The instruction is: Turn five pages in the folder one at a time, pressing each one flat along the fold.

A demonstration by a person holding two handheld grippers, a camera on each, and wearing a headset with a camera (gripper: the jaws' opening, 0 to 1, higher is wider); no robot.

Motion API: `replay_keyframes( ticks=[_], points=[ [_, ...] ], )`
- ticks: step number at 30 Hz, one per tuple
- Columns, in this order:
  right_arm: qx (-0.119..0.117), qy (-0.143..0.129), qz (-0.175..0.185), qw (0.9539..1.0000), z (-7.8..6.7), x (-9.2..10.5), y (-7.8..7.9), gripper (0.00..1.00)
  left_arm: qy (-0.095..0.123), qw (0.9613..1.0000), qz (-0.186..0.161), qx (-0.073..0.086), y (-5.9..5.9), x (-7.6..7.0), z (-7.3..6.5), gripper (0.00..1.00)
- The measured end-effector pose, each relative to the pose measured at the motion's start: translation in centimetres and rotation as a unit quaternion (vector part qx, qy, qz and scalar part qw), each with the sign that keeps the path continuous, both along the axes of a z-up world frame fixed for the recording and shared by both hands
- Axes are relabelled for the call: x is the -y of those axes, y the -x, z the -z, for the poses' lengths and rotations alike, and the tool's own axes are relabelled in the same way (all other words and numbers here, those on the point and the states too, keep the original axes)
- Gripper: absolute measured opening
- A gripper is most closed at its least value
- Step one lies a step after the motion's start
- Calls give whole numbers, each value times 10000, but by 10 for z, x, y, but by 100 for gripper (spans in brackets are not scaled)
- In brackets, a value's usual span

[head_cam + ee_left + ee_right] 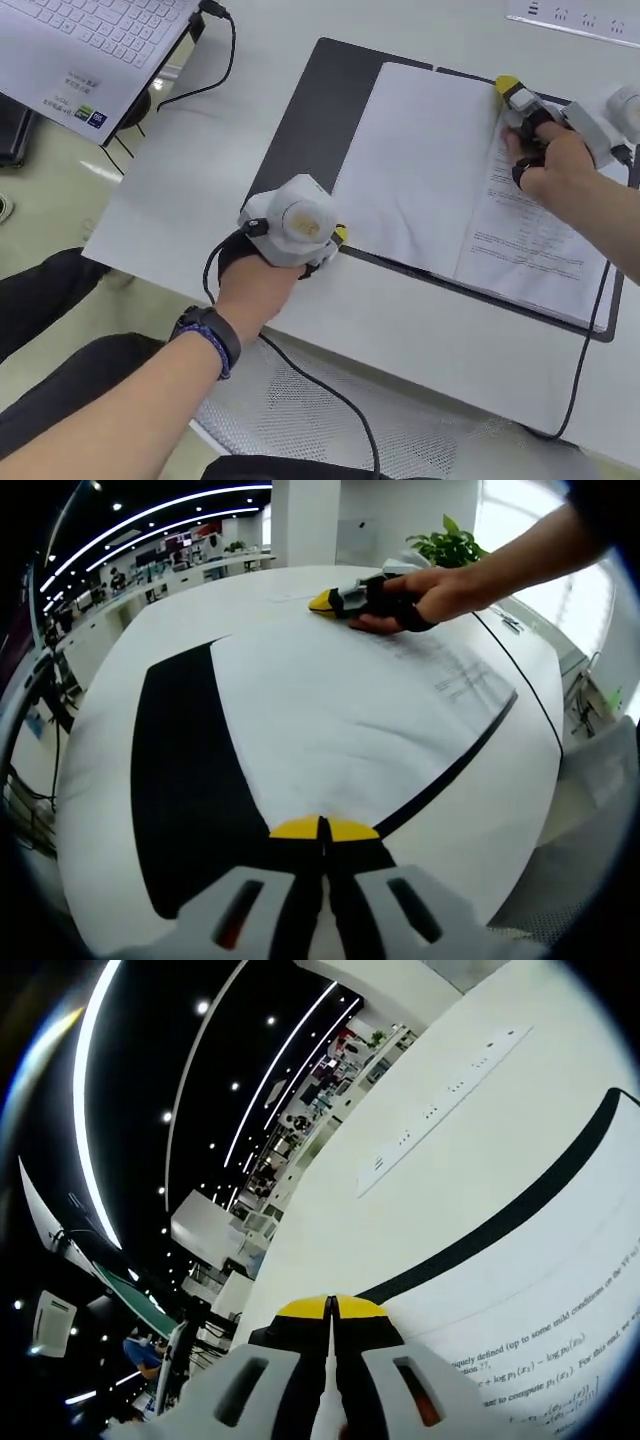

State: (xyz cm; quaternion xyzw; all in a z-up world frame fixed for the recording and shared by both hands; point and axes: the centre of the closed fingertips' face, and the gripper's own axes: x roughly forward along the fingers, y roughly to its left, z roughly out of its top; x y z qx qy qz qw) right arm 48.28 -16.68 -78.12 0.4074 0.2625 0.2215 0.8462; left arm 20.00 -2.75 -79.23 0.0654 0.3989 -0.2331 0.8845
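Lying open, folder [300,130] holds pages [420,170]; left gripper [322,828], right gripper [330,1306] fingers pressed together.

White yellow-tipped tongs [322,828], black cable [330,395], dark wristband [210,335]

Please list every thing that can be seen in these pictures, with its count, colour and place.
table: one, white, under everything
folder: one, black, open on the table
blank page: one, white, left half of the folder
printed page: one, white with black text, right half
laptop: one, white, far left corner
laptop cable: one, black, beside the laptop
power strip: one, white, far right edge
plant: one, green, beyond the table
watch: one, black, left wrist
left gripper: white, yellow tips, shut, at the folder's near edge
right gripper: white, yellow tips, shut, atop the printed page
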Motion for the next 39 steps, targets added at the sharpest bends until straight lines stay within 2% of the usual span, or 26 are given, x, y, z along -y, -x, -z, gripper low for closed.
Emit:
replay_keyframes(
  ticks=[5, 7, 11, 20, 25, 30, 35, 39],
  points=[
    [51, 7, -45, 10000, -1, 0, 1, 0, 13, 10000, 9, 11, 0, 0, 0, 0],
    [45, -27, -93, 9999, -2, -1, 5, 0, 25, 10000, 8, 10, -1, 0, 0, 0],
    [150, 72, -288, 9994, -2, -3, 14, 0, 25, 10000, 8, 17, -1, 0, 0, 0],
    [302, 85, -644, 9974, -5, -4, 48, 0, 45, 10000, 1, 39, 0, -1, -1, 0],
    [329, 147, -733, 9967, -18, -10, 74, 0, 73, 10000, -16, 54, 1, -2, -1, 0],
    [357, 188, -772, 9962, -11, -8, 81, 0, 110, 9999, -30, 83, 1, -3, -2, 0],
    [431, 247, -952, 9942, -25, -18, 115, 0, 117, 9999, -70, 80, 2, -3, -2, 0],
    [402, 215, -952, 9944, -23, -14, 117, 0, 122, 9999, -89, 83, 2, -3, -2, 0]
  ],
)
